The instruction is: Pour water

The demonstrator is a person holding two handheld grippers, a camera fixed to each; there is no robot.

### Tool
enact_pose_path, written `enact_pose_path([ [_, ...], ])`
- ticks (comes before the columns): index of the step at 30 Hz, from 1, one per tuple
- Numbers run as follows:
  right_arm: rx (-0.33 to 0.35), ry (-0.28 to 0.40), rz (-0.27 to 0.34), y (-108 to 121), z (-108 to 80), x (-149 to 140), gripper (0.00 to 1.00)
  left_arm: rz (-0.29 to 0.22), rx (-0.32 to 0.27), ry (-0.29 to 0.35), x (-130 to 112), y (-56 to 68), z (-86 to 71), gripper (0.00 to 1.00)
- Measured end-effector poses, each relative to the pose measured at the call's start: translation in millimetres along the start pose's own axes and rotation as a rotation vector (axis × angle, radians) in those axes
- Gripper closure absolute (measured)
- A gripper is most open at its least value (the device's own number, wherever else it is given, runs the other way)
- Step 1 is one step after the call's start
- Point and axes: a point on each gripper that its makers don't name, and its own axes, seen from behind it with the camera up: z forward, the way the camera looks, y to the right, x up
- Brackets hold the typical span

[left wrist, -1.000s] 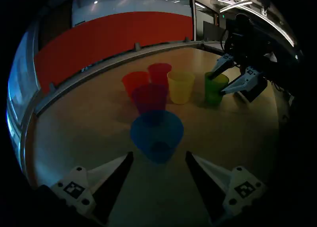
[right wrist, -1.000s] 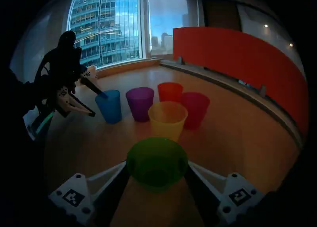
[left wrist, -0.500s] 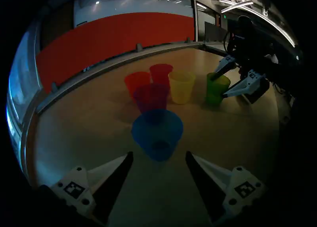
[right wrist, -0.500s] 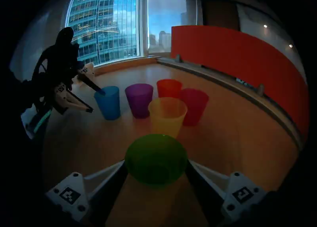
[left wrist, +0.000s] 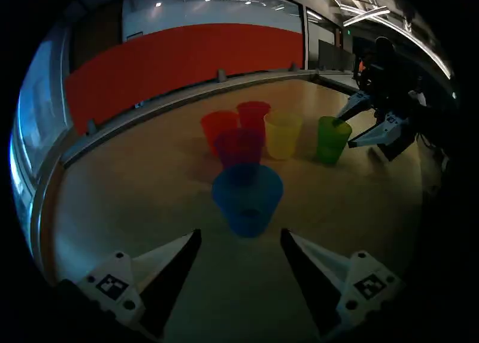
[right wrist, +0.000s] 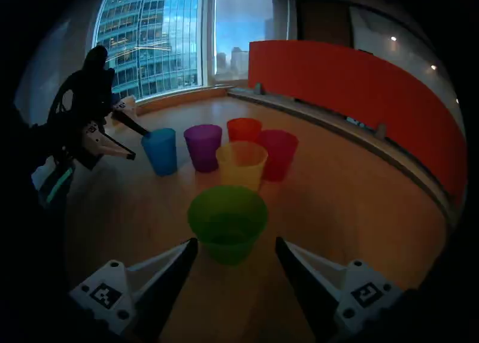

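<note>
Blue cup stands upright on the wooden desk, nearest in the left gripper view, just ahead of the left claw. That claw is open, fingers spread either side, not touching the cup. Purple cup is right behind it, lower part hidden by blue. Orange cup and red cup are behind purple, partly covered. Yellow cup is beside them, and green cup stands apart at the side. All six are upright. Right claw is open too. In the right gripper view green sits low between its fingertips with a gap on each side. Yellow is directly behind green and blocks part of red and orange. Water inside any cup: cannot tell. A long orange-red partition runs along the desk's far edge. Ceiling lights are overhead, and big windows show towers outside.
</note>
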Motion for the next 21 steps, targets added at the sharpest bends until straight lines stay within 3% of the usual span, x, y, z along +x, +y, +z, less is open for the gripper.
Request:
enact_pose_path([
  [13,-0.083,0.041,0.032,9.2,-36.1,-5.7,0.00,-0.058,0.068,0.046,-5.2,-10.9,-23.6,0.02],
  [21,-0.128,0.087,0.057,12.5,-55.1,-1.5,0.00,-0.085,0.121,0.072,-6.7,-25.7,-39.7,0.02],
])
